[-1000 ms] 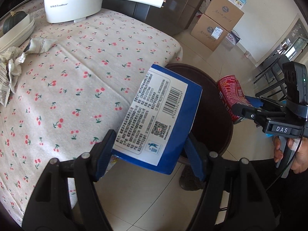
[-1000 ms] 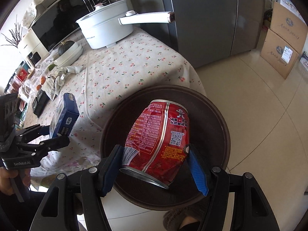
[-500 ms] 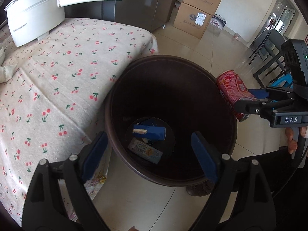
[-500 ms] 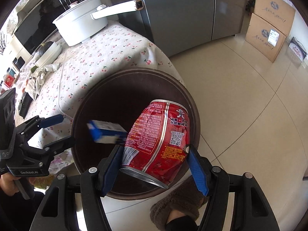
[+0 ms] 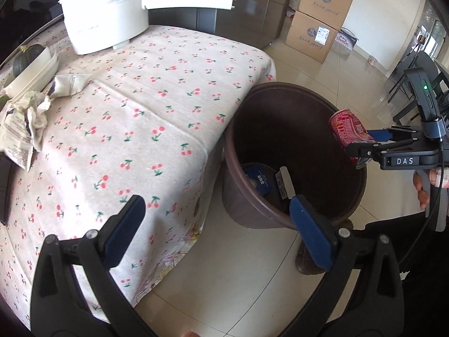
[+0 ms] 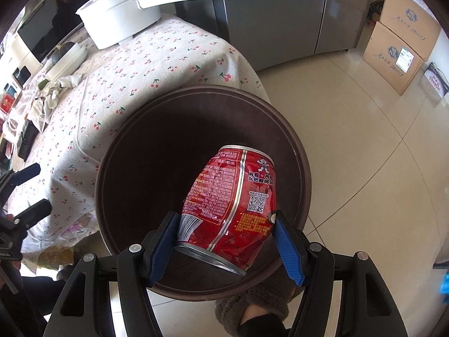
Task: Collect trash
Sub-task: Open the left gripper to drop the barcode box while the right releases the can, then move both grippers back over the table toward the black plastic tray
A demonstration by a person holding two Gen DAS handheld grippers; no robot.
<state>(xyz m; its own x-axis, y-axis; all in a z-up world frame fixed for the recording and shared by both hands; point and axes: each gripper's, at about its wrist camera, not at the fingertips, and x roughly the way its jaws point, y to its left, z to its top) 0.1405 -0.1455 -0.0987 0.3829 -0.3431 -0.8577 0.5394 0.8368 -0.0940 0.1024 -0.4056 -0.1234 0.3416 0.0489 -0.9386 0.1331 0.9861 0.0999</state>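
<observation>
A dark brown round bin (image 5: 252, 101) stands on the floor beside the table; it also shows in the right wrist view (image 6: 196, 95). A blue box (image 5: 259, 178) lies at its bottom. My right gripper (image 6: 226, 248) is shut on a dented red can (image 6: 233, 199) and holds it over the bin's near rim; the can also shows in the left wrist view (image 5: 348, 130). My left gripper (image 5: 216, 224) is open and empty, above the table's edge and the bin. Crumpled paper wrappers (image 5: 25, 118) lie on the table at the far left.
A table with a cherry-print cloth (image 5: 134, 106) carries a white pot (image 5: 106, 16) with a long handle and a bowl (image 5: 31, 70). Cardboard boxes (image 5: 320, 19) stand on the tiled floor behind. A slippered foot (image 6: 252, 306) is beside the bin.
My left gripper opened and let go of the blue box, which fell into the bin. It then drew back toward the table. The right gripper keeps the red can over the bin.
</observation>
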